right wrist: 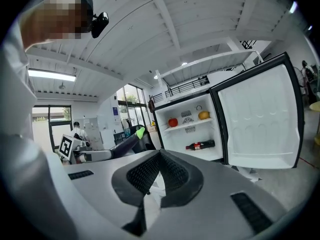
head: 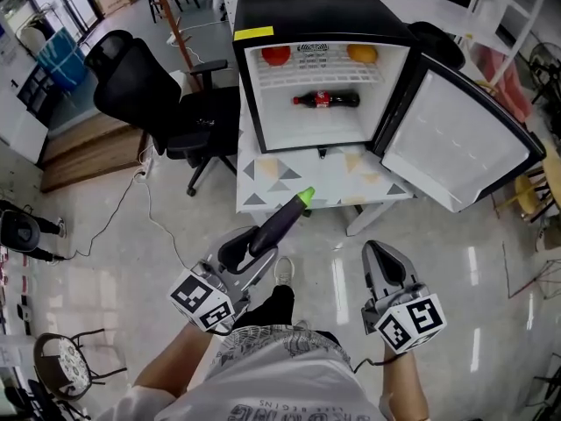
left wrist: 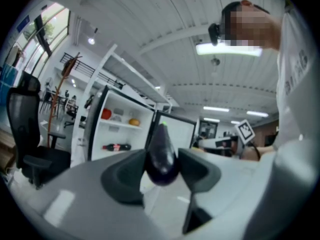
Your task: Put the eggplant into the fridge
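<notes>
Standing on a glossy pale grey floor [head: 438,244] in an open workroom, facing a small black fridge with a white interior [head: 316,11] set on a low table with a triangle-patterned top [head: 324,181]. Sharing that floor with a black swivel office chair [head: 149,95] just left of the table. Showing the fridge's white-lined door [head: 456,139] swung wide to the right, and inside, on the upper wire shelf, a round red fruit [head: 275,55] at the left and a round orange fruit [head: 362,53] at the right, well apart; on the level below, a dark cola bottle with a red label [head: 326,100] lying on its side. Clamping a long, dark purple eggplant with a bright green stem cap [left wrist: 161,156] between the jaws of the left gripper [left wrist: 162,170], the pads pressing on both flanks near the thick rounded end. Holding it in the air in front of the table, clear of the fridge and not yet inside. Pointing its long axis along the jaws and away from the person: green cap leading toward the open fridge, blunt end turned back toward the gripper. In the head view, slanting from lower left to upper right, the cap showing against the table's near edge. Holding the right gripper [right wrist: 160,156] beside the left one, also aimed at the fridge, jaws closed tip to tip with nothing between them.
</notes>
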Tool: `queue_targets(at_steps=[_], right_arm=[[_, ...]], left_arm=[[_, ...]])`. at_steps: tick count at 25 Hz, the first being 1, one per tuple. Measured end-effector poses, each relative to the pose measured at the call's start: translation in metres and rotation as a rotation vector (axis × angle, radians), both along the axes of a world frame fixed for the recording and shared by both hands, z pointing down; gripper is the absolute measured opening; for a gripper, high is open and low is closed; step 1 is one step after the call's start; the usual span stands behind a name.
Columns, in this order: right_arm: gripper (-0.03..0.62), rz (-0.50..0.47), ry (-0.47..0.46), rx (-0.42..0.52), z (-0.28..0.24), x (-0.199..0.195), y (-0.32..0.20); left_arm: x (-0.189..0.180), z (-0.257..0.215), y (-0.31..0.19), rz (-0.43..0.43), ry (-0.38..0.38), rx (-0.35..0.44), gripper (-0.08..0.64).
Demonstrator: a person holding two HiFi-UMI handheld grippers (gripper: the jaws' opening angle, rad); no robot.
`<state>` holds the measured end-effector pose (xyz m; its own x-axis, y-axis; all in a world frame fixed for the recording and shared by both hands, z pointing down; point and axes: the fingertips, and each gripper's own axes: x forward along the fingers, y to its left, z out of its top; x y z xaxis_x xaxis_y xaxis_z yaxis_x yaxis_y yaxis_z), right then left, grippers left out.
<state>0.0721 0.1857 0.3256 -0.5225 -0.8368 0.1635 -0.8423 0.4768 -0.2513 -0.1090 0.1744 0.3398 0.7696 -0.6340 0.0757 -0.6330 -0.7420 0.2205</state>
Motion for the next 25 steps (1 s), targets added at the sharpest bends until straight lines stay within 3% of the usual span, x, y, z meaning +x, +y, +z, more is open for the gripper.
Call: queue_targets(at_steps=[25], right_arm=[[0.002, 0.033, 0.035, -0.09, 0.019, -0.029, -0.182]], left_arm=[[-0.012, 0.037, -0.178, 0.101, -0.036, -0.078, 0.209]])
